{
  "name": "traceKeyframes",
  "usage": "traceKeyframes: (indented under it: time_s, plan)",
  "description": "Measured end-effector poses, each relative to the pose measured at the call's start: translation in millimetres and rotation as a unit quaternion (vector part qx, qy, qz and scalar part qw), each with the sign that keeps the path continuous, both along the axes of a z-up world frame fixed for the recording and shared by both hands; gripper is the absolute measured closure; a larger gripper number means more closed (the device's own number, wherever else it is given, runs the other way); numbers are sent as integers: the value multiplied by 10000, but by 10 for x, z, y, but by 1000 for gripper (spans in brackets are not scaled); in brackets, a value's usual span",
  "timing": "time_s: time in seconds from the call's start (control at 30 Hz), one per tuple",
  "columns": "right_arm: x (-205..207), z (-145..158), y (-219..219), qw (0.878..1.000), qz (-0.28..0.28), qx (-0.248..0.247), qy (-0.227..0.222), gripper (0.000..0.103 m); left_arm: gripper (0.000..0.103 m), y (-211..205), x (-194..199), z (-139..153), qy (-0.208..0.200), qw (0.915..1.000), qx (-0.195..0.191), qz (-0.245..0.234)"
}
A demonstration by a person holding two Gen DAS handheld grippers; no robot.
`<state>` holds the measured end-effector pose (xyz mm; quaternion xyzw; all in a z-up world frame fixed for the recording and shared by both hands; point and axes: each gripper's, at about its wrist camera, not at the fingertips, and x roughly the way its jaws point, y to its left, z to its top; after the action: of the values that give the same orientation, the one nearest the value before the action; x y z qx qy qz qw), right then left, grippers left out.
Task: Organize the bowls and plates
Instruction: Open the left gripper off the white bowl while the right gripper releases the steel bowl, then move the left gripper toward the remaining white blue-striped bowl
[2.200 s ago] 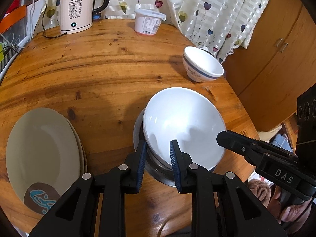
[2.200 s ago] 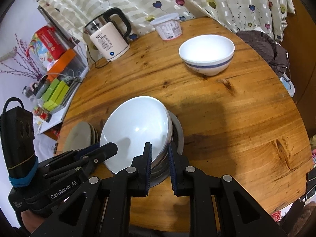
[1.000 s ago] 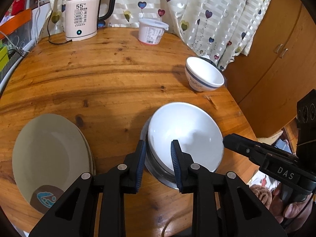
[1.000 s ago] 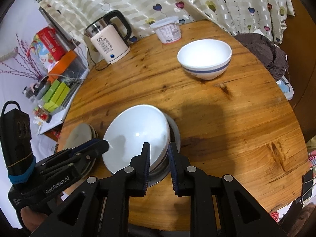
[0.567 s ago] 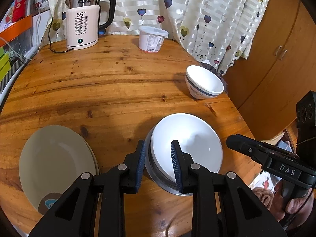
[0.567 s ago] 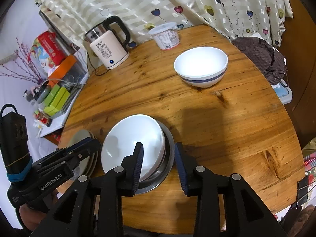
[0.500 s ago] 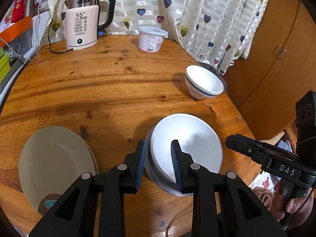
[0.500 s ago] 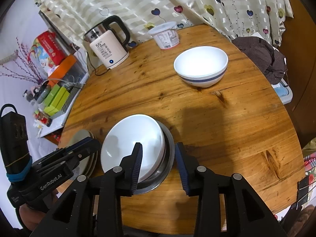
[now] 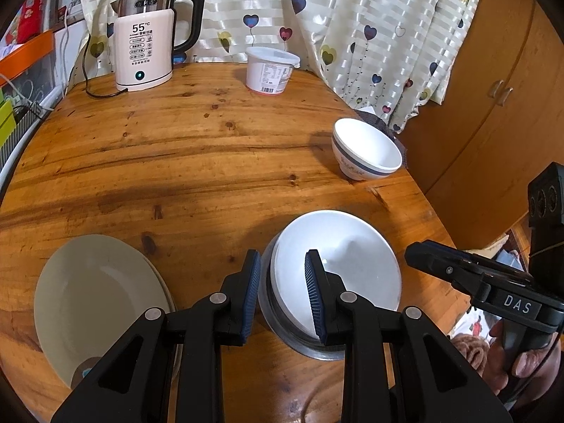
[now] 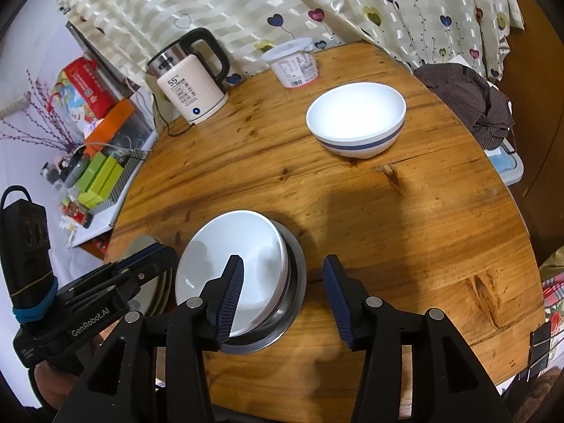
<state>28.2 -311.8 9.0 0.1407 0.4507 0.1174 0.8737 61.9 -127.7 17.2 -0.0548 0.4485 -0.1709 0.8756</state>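
Table: round wooden table (image 9: 197, 162), bearing all the dishes.
L gripper (image 9: 282, 289): hovering over the near table edge, jaws standing a narrow gap apart, pinching nothing. The gap is lining up w/ the left rim of the white bowl stack, but the pads are sitting above it, not pressing on it. In the R wrist view it's showing at lower left (image 10: 155, 252), a hand gripping its handle.
R gripper (image 10: 282, 292): jaws have just been opening and are now standing spread wide, nothing b/w them. Left finger is overlapping the stack's near rim in view; right finger is over bare wood. In the L wrist view it's poking in from the right (image 9: 419, 252), tip just beside the stack.
White bowl stack (image 9: 338, 268): white bowls nesting inside a steel bowl (image 10: 296, 282), all resting on the table near the front edge, centre-right.
Blue-banded bowl (image 10: 356, 123): sitting upright and alone on the far right of the table, well apart from the stack.
Plates (image 9: 95, 299): beige plates stacking at the front left, just beside the steel bowl; a brown-and-blue motif is showing at the near rim.
Kettle (image 9: 148, 46): standing at the back left, reading 55, cord trailing off.
Tub (image 9: 269, 70): lidded white plastic tub sitting at the back by the heart-print curtain (image 9: 352, 28).
Cloth (image 10: 465, 102): dark checked cloth lying off the table's right edge.
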Motion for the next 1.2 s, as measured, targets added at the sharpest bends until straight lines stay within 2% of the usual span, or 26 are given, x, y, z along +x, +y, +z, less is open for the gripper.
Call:
traceKeyframes:
  time_s: [0.1, 0.17, 0.57, 1.2]
  plan:
    - [21, -4, -17, 10000, -27, -4, -7, 54, 73, 0, 44, 7, 0, 10000, 14, -16]
    - [31, 1, -41, 10000, -61, -9, -21, 53, 67, -2, 88, 22, -8, 10000, 35, -28]
    - [109, 47, -229, 9996, -261, -33, -61, 53, 67, -111, 229, 87, -39, 9997, 134, -198]
    - [360, 83, -593, 9982, -570, -51, -162, 53, 67, -547, 706, 170, 251, 9971, 131, -700]
